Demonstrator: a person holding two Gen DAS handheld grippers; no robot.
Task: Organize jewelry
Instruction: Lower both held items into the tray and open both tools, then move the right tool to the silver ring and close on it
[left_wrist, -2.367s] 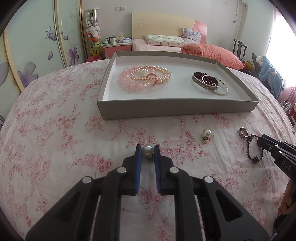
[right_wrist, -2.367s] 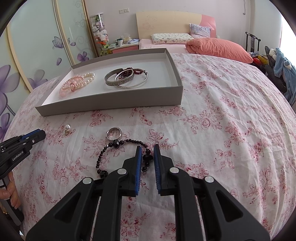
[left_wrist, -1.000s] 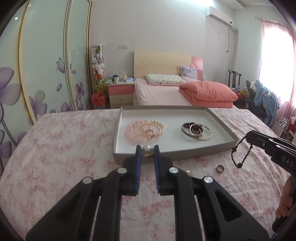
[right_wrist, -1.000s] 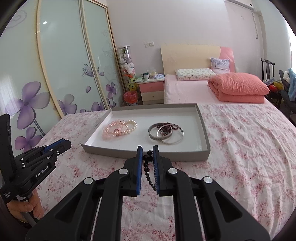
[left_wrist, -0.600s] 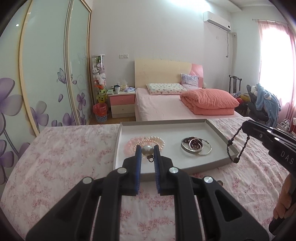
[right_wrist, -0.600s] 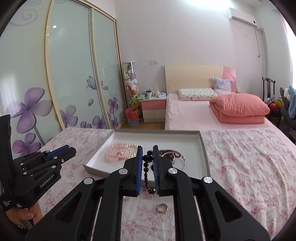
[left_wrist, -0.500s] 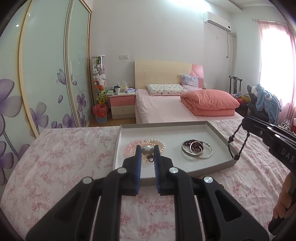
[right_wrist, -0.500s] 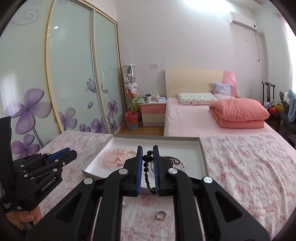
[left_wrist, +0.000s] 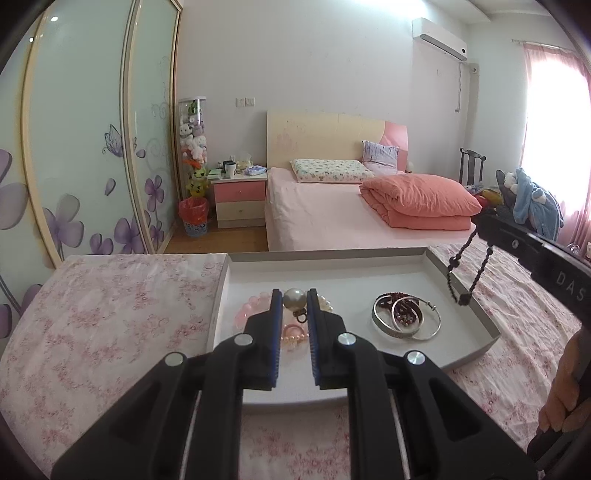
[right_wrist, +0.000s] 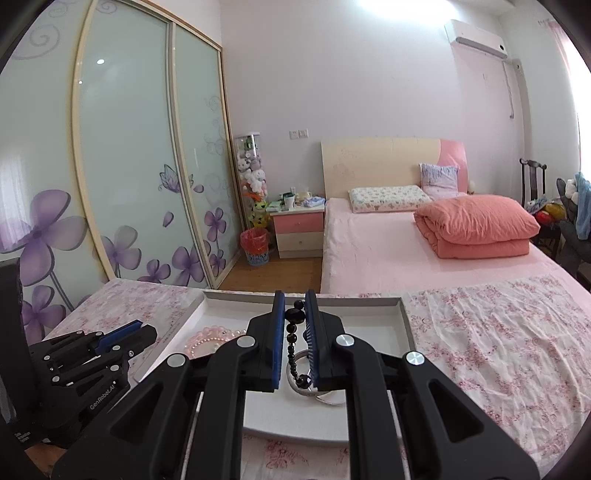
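Both your grippers are clamped on jewelry above the grey tray (left_wrist: 476, 314). Your left gripper (left_wrist: 294, 301) pinches a pearl earring (left_wrist: 294, 298) over the pink bracelets (left_wrist: 248, 314). Your right gripper (right_wrist: 294, 308) grips a black bead bracelet (right_wrist: 293, 332), which hangs down over the tray's right part, near the silver bangles (left_wrist: 406, 321).
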